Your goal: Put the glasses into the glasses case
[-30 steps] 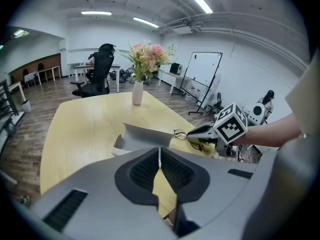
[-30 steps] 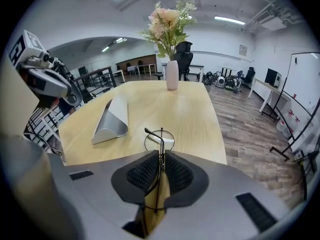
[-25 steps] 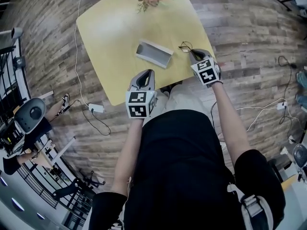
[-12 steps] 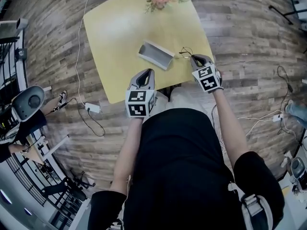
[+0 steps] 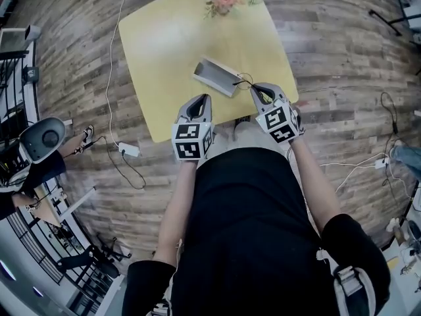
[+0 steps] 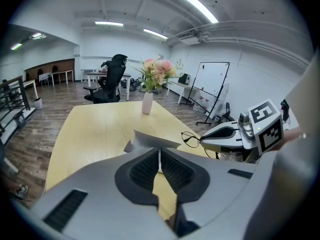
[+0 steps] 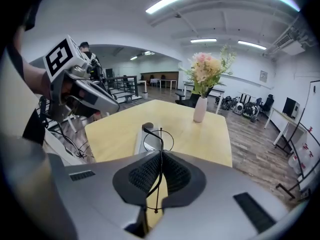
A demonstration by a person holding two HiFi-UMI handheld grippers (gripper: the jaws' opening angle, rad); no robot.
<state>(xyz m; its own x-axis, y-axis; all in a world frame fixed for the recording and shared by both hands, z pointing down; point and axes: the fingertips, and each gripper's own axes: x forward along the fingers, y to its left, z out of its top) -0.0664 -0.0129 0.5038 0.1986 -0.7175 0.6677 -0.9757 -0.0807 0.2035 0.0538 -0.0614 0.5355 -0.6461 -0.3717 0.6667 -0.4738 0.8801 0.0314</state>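
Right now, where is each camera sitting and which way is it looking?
Head view: on the person's head, looking steeply down at the table; chest and arms show.
Left gripper view: on the left tool, facing the case and flowers; its shut jaws show.
Right gripper view: on the right tool, facing flowers past the pinched glasses; left arm shows.
Shared: both gripper views see the case.

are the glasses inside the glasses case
No, the glasses are clamped between the shut jaws of the right gripper, while the glasses case lies on the table beyond them.
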